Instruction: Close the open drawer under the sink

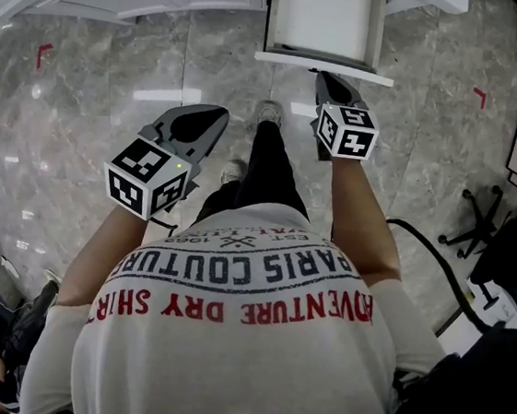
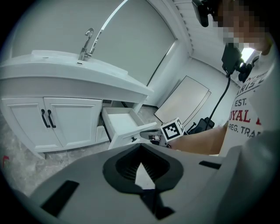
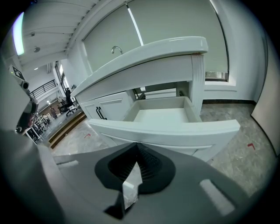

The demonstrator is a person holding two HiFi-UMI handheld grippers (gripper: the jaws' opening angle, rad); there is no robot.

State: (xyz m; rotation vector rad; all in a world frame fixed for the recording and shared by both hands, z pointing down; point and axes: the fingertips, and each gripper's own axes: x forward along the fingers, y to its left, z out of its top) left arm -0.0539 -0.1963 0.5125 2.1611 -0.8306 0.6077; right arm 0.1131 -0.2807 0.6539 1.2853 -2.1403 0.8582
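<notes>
Noted drawer (image 3: 175, 131) pulled well out below the sink (image 3: 153, 65), empty inside, front panel lying crosswise straight ahead of the right gripper (image 3: 133, 177), just beyond its tips. Read that gripper's jaws as clenched together on nothing. Same for the left gripper (image 2: 141, 170): pressed closed, empty, held back and off to one side, drawer ahead and well apart. Judged the right the nearer. Likely calls for a straight push on the front panel, along the slide direction, square to the panel's long axis.
</notes>
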